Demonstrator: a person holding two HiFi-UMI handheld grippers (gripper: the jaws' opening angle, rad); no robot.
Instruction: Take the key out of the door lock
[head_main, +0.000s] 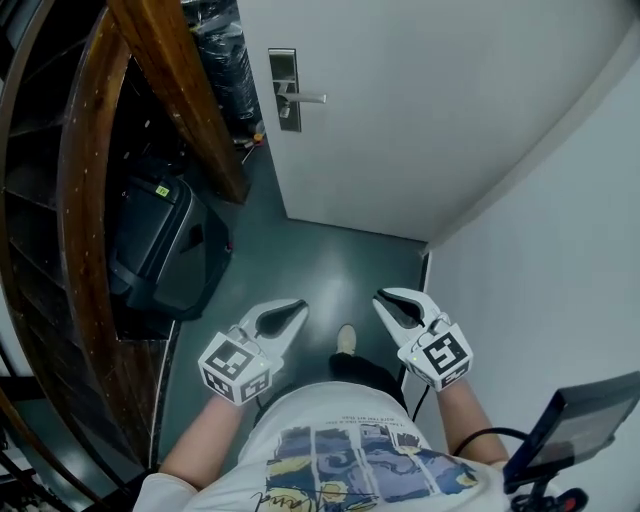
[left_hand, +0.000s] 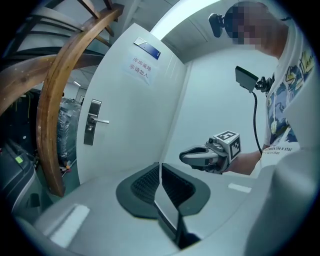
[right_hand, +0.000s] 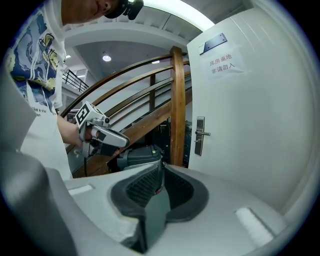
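seen from the head, the white door fills the 12 to 2 o'clock part of the picture and is closed. its metal lock plate sits at 11 o'clock, upright, with the handle sticking out level toward 3 o'clock. the key would be low on that plate, under the handle, but it is too small to make out in any view.

the left gripper is held at 7 o'clock from the middle of the picture and the right gripper at 5 o'clock, both well short of the door and apart from each other, tips pointing toward 12 o'clock. in its own view the left gripper has its jaws narrow, only a thin slit between the ribbed pads, with nothing in them. the right gripper looks the same: jaws nearly together and empty.

a curved wooden stair rail runs from 12 down to 9 o'clock, left of the door. a black case stands on the dark floor at 9 o'clock, under the stairs. a plain wall takes up 3 o'clock. a paper notice is stuck high on the door, above the lock plate, with a small blue sign just over it. one shoe shows between the grippers.
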